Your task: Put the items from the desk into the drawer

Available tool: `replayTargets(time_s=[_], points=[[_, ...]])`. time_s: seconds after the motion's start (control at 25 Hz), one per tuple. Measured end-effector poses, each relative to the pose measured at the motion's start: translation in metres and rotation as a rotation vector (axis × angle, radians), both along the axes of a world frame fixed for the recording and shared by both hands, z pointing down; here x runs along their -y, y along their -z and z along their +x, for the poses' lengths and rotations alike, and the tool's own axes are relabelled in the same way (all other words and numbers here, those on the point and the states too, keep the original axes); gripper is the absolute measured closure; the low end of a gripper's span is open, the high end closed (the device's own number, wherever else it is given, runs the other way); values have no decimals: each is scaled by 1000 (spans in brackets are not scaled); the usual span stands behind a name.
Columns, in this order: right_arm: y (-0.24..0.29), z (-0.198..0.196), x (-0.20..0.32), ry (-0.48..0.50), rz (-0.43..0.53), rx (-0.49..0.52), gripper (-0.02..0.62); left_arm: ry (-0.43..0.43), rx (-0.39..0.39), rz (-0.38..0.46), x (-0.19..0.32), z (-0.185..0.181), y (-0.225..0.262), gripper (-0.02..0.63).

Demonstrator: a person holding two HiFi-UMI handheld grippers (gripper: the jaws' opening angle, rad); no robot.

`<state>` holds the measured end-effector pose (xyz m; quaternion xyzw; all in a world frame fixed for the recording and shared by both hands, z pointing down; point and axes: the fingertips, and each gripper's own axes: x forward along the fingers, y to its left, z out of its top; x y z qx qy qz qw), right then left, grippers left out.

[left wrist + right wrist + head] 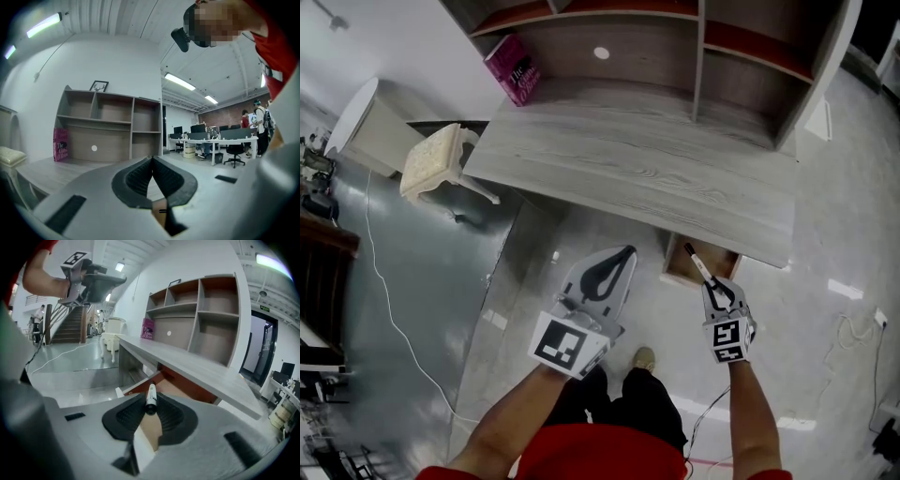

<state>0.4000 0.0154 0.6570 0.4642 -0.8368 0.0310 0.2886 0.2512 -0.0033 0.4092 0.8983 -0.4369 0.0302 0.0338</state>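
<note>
My right gripper (717, 287) is shut on a white pen with a black cap (698, 263). The pen sticks forward over the open wooden drawer (671, 263) under the desk's front edge. In the right gripper view the pen (150, 398) is pinched between the pads, its tip aimed at the drawer (140, 385). My left gripper (623, 254) hangs to the left of the drawer, shut with nothing in it; its pads (140, 176) meet. A pink book (515, 70) leans at the back left of the grey desk (628, 164).
An empty shelf unit (712, 56) stands on the desk's back. A cream stool (436, 159) and a white round table (352, 112) sit left of the desk. A white cable (389, 300) trails over the glossy floor. Office desks and people (220, 140) are far off.
</note>
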Motion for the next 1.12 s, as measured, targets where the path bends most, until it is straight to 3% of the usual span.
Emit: replayTargets(time_s=[0.64, 0.8, 1.12], points=[[-56, -1, 37, -16, -161, -127, 514, 18, 15, -19, 21, -17, -16, 598], [-60, 1, 37, -33, -187, -121, 476, 8, 11, -32, 22, -18, -20, 598], [-24, -4, 28, -64, -125, -12, 500, -34, 3, -41, 15, -15, -23, 598]])
